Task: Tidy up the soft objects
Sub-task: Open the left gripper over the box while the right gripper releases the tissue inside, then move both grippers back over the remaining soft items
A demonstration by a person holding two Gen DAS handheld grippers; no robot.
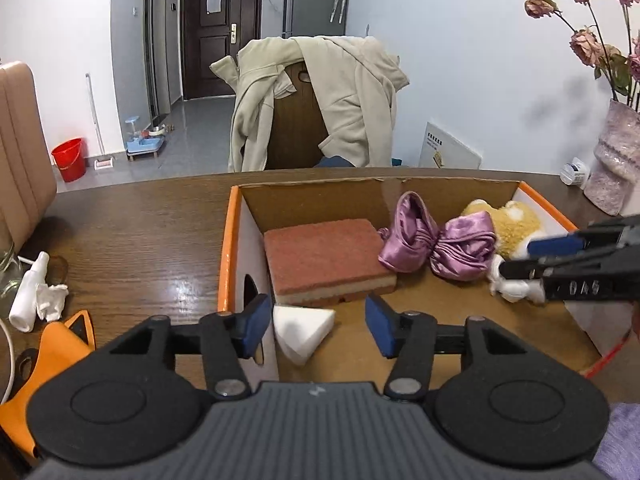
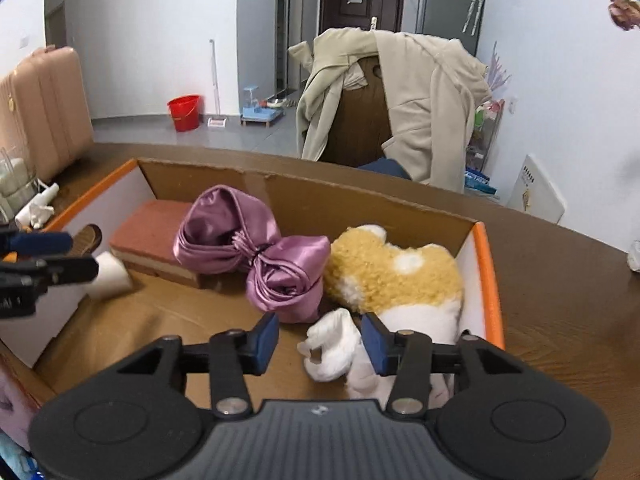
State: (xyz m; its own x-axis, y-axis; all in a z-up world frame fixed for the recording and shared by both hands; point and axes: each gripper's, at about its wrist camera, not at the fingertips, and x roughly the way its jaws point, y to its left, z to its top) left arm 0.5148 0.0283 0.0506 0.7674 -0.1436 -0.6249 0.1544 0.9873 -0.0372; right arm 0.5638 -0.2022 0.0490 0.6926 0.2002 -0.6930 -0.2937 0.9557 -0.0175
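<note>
An open cardboard box (image 1: 320, 196) with orange edges sits on the wooden table. Inside lie a red-and-beige sponge (image 1: 326, 258), a purple satin pouch (image 1: 438, 244), a yellow-and-white plush toy (image 1: 510, 226) and a white triangular sponge (image 1: 302, 326). My left gripper (image 1: 316, 326) is open, its pads either side of the white sponge at the box's near left corner. My right gripper (image 2: 320, 340) is open over the plush toy's white paw (image 2: 332, 344); the pouch (image 2: 256, 256) and sponge (image 2: 152, 232) lie to its left.
A white spray bottle (image 1: 28, 292), crumpled tissue (image 1: 52, 300) and an orange object (image 1: 52, 356) lie left of the box. A vase (image 1: 616, 156) of dried roses stands at the right. A chair draped with a beige jacket (image 1: 320, 100) stands behind the table.
</note>
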